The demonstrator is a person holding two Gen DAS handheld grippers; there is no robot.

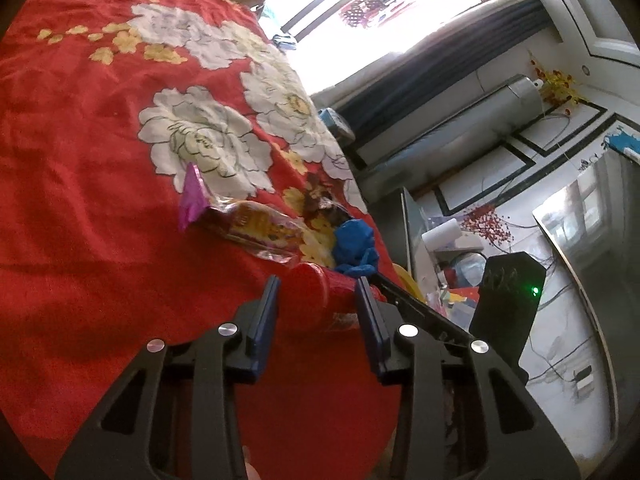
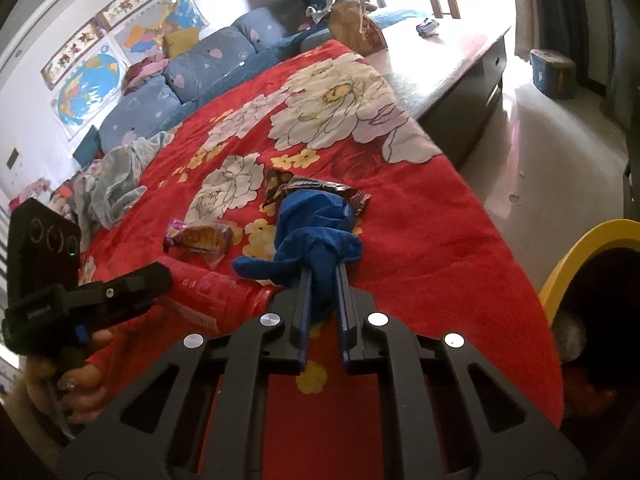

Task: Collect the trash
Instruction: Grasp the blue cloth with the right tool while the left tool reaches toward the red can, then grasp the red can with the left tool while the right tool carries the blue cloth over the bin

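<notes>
A bed (image 2: 440, 216) under a red quilt with large white flowers fills the room's middle, a blue sofa (image 2: 208, 64) at its far side and a yellow-rimmed bin (image 2: 580, 256) at the near right edge. The right tongs (image 2: 323, 276) are pinched narrow on a crumpled blue cloth (image 2: 316, 220) at the near edge of the quilt — just beyond it lie a dark foil wrapper (image 2: 304, 186) and, to the left, a yellow snack packet (image 2: 200, 238). The left tongs (image 1: 318, 292) sit around a red bottle (image 1: 320, 300) lying on the quilt, pads close beside it — whether they press it cannot be told.
</notes>
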